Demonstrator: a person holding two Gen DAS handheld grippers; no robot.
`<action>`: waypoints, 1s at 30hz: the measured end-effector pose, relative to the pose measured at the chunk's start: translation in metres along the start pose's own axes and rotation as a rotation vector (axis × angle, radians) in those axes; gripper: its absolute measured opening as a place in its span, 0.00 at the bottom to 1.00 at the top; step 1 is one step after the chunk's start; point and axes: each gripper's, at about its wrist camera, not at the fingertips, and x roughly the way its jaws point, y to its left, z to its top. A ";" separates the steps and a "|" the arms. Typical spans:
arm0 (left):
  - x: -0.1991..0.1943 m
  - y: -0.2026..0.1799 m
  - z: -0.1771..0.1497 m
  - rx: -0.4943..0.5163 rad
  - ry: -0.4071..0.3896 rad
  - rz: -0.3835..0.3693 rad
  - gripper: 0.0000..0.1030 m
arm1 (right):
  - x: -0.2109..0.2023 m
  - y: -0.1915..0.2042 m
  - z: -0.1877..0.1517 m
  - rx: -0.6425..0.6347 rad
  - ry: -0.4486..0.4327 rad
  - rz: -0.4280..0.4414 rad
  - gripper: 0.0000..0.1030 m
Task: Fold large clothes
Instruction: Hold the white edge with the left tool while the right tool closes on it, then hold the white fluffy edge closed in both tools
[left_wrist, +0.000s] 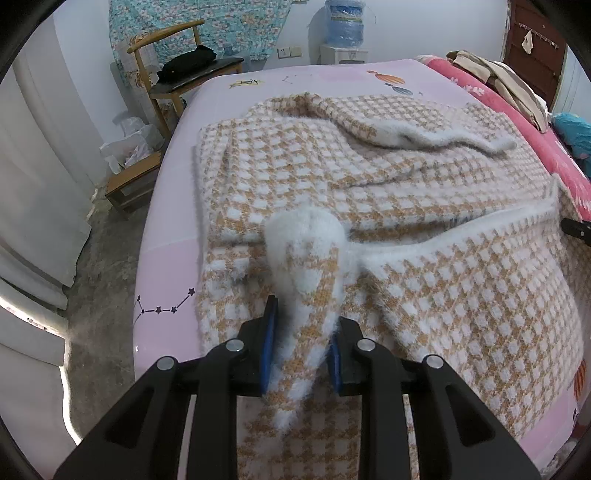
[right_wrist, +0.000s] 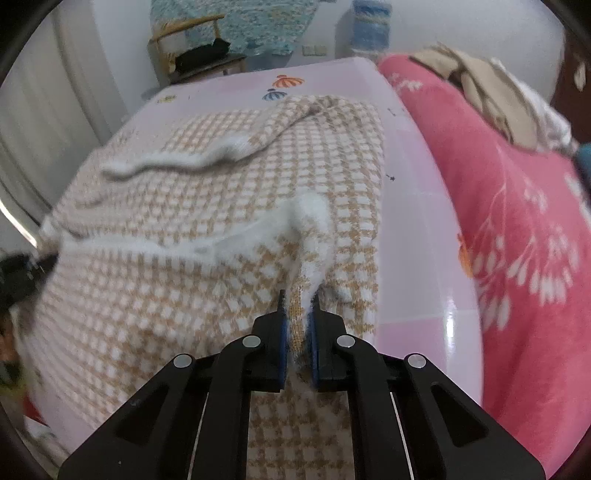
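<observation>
Pink sheeting covers the bed (left_wrist: 173, 258), and my sweater (left_wrist: 369, 184), a fuzzy tan-and-white check, lies spread across most of it. Its far edge stops short of the bed's far end, leaving a bare pink strip there; on the side toward the wooden chair (left_wrist: 173, 70) a narrow bare margin runs between the sweater and the bed's edge. One sleeve, white-cuffed, lies folded across the sweater's upper part.

My left claw (left_wrist: 301, 350) is narrowed onto a bunched fold of the sweater's near white-trimmed edge, both blue pads pressing the knit, with a rounded hump of cloth standing up just beyond the fingertips. My right claw (right_wrist: 298, 332) is nearly closed, pinching a thin ridge of the same trimmed edge on the sweater's other side, close to its side hem.

Beside that hem a bare pink strip of the bed separates the sweater from a red flowered blanket (right_wrist: 517, 240), which has beige clothes (right_wrist: 480, 88) heaped at its far end. Beyond the bed's chair side, floor (left_wrist: 103, 258) lies open along pale curtains (left_wrist: 37, 184).
</observation>
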 end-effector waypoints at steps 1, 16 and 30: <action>0.000 0.000 0.000 -0.001 0.000 0.000 0.23 | 0.001 0.002 0.000 -0.009 0.000 -0.013 0.07; 0.000 -0.001 0.000 -0.001 -0.001 0.003 0.23 | 0.003 0.005 0.001 -0.020 0.010 -0.053 0.10; 0.001 -0.002 -0.001 0.008 -0.001 0.022 0.23 | 0.003 0.003 0.001 -0.026 0.010 -0.049 0.12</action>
